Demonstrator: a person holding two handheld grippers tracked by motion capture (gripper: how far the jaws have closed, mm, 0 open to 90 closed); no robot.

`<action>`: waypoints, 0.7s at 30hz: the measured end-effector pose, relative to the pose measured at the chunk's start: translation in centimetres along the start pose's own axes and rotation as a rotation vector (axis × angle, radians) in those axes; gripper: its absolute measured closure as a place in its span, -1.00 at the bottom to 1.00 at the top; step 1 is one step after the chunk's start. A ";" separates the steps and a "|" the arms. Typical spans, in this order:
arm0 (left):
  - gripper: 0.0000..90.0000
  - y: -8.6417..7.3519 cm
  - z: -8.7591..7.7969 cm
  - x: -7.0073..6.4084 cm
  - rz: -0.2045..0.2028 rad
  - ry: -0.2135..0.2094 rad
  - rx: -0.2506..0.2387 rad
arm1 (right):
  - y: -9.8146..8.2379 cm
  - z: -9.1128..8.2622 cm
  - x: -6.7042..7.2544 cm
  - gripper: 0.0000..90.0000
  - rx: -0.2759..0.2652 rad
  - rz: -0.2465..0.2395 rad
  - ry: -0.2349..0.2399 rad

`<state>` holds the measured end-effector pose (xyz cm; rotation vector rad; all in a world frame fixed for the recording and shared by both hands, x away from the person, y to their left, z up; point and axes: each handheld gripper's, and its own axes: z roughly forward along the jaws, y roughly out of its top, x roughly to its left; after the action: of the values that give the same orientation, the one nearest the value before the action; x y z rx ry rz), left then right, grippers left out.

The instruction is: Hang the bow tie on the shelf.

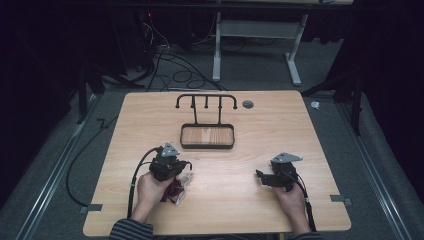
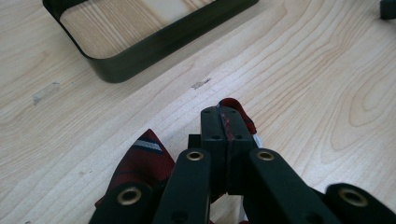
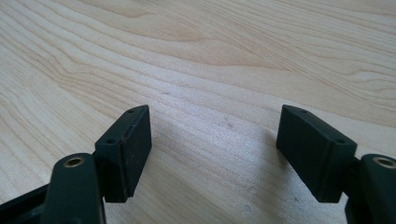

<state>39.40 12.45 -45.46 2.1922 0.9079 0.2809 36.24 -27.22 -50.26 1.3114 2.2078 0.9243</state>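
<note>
Resting near the front edge of the wooden tabletop (image 1: 220, 210), toward its left side: the left hand-held gripper (image 1: 176, 176), gripped by the left hand (image 1: 150, 192) coming in from a striped sleeve (image 1: 131, 231) at the front edge. Clamping, jaws pressed tightly together, on a fold of a dark red striped necktie (image 2: 140, 163), with a thin line of red cloth showing along the seam between the jaws in the left gripper view. Lying bunched on the tabletop under and just beside that hand-held gripper, the rest of the necktie, with a white and navy stripe visible.

Sitting toward the front right of the tabletop, well apart from the necktie: the right hand-held gripper (image 1: 260, 175), carried by the right hand (image 1: 290, 197). Standing wide apart, its jaws, with nothing between them except bare wood in the right gripper view.

Standing farther back, around the middle of the tabletop: a black rack (image 1: 207, 102) with a row of hooks, rising from a black-rimmed tray base (image 1: 207, 145) with a wood floor. Lying near the far edge, right of the rack: a small round grommet (image 1: 247, 104).
</note>
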 end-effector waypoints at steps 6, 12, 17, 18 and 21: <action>0.99 0.0 -1.7 0.1 -0.006 -0.004 -0.047 | 0.0 0.0 0.0 -0.38 0.001 0.002 0.000; 0.99 0.0 -3.5 0.5 -0.021 0.006 -0.104 | 0.0 0.0 0.0 -0.38 0.000 0.000 0.000; 0.99 0.3 -4.7 0.5 -0.019 0.021 -0.150 | 0.0 0.0 0.0 -0.38 0.000 0.000 -0.001; 0.99 0.4 -4.9 0.6 -0.019 0.023 -0.161 | 0.0 0.0 0.0 -0.38 0.000 0.000 -0.001; 0.99 0.6 -5.3 0.7 -0.025 0.027 -0.181 | 0.0 0.0 0.0 -0.38 0.000 0.000 0.000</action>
<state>37.86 15.62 -41.34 2.0141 0.8892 0.3668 36.24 -27.22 -50.26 1.3117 2.2077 0.9243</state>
